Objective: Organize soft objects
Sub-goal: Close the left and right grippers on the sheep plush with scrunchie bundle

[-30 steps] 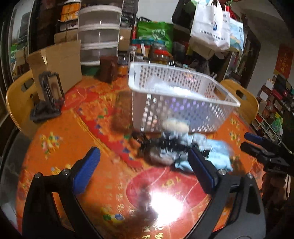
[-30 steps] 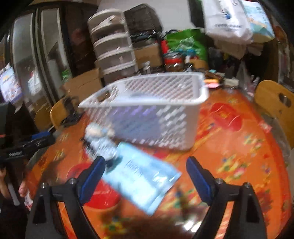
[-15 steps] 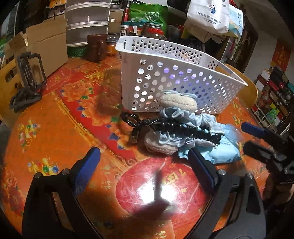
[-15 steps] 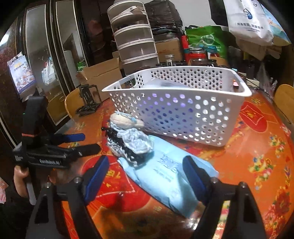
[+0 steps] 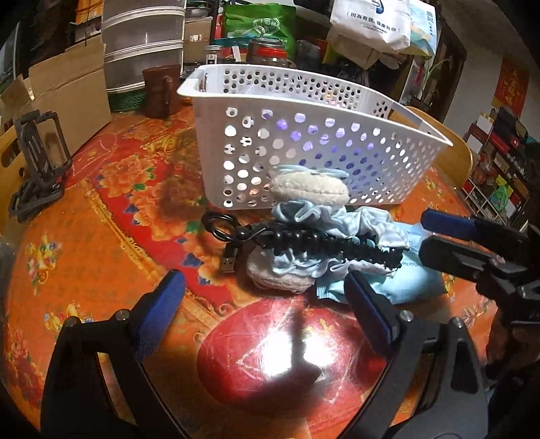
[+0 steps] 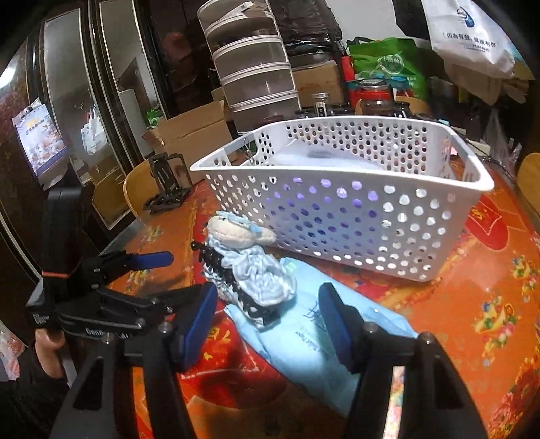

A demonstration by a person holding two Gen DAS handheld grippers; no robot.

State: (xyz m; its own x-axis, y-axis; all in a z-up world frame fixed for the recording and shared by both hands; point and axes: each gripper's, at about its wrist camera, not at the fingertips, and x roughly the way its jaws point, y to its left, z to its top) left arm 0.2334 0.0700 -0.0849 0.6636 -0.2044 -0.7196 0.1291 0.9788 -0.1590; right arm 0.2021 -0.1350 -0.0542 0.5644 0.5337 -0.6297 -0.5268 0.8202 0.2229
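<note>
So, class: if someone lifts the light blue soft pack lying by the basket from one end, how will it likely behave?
The light blue soft pack looks thin-skinned and creased, so it would probably sag. It seems light for its size. The plush toy and black coiled cable resting partly on it may slide off.

— Can any writing be read here?
— A white bag [image 5: 371,20] hanging behind the table carries a line of Chinese print, "因為有我, 健康有你", with smaller print under it too fine to read.
— Anything on the tools?
— The left gripper [image 6: 162,280], seen from the right wrist camera, has white lettering on its black body that starts "Cent"; the rest is hidden. The pale blue packet [image 6: 314,341] shows faint characters that cannot be made out.
</note>
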